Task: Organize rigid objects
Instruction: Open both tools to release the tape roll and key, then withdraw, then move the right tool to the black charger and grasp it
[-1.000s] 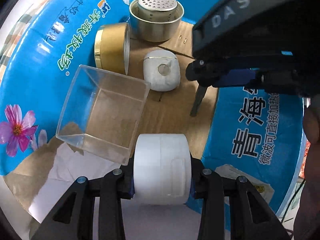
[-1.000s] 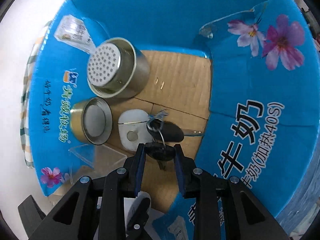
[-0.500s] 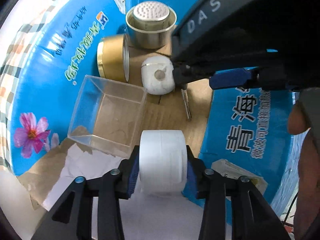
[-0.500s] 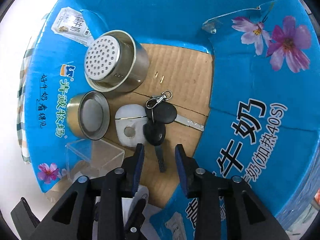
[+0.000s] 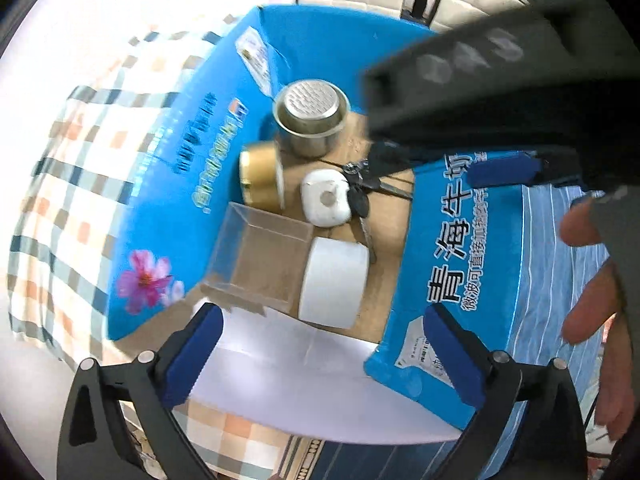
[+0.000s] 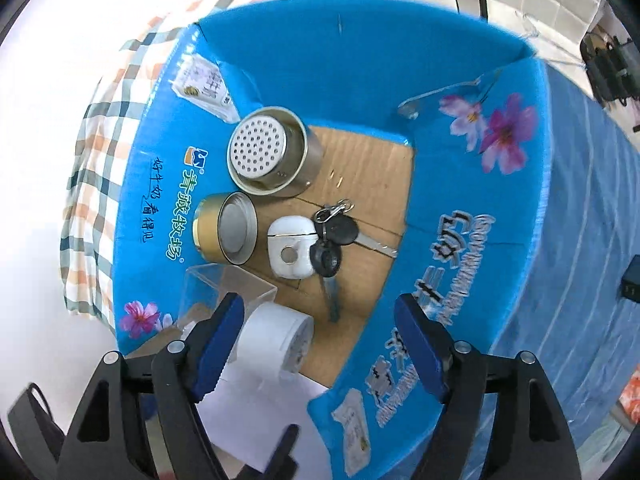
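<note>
Opening wide above the blue box, both tools now hold nothing: the left tool has let go of the white jar, which lies on its side on the box floor at 6 o'clock, and the right tool has dropped the keys, now beside the white case at centre. Further off, at 12 o'clock, stands the metal cup. Both drop-offs look finished.
</note>
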`<state>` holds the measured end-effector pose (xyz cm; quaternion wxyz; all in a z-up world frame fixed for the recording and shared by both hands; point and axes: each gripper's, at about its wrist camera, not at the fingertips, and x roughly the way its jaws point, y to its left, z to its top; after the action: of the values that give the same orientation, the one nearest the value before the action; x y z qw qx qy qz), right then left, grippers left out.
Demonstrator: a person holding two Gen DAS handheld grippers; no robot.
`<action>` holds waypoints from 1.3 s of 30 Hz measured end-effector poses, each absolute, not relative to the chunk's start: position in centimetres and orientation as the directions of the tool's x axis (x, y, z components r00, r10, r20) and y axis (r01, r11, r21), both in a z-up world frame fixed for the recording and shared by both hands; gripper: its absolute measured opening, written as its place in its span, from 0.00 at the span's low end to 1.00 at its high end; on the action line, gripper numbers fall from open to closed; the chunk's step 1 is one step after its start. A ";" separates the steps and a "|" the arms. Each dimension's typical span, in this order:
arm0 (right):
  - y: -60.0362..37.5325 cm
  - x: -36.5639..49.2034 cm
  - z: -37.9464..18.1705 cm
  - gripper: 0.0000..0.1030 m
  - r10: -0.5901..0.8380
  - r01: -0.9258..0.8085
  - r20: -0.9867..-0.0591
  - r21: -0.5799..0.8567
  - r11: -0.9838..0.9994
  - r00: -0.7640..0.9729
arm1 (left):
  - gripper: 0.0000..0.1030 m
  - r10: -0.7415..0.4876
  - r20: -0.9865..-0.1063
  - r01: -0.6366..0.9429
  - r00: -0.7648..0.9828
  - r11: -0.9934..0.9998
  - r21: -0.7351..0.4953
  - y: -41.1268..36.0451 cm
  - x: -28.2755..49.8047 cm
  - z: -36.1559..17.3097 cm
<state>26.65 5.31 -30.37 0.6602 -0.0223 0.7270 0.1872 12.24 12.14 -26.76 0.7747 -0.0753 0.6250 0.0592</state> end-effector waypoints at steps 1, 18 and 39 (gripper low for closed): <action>5.1 26.5 -29.8 0.78 0.217 -0.283 -0.969 0.242 0.928 -0.118 | 1.00 0.004 -0.976 -0.191 0.218 0.981 -0.038 12.5 12.0 -26.4; -3.1 22.1 -22.4 0.92 0.261 -0.311 -0.964 0.234 0.921 0.048 | 1.00 0.114 -0.935 -0.247 0.336 0.969 0.029 14.6 8.9 -20.1; -13.5 14.6 -12.4 0.94 0.398 -0.284 -0.885 0.328 0.901 0.241 | 1.00 0.092 -0.866 -0.088 0.492 0.995 0.056 5.8 8.7 -12.4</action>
<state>14.55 -13.47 -12.41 0.7863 0.0494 0.5764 0.2168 8.72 5.84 -12.38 0.8638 0.0022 0.5012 0.0523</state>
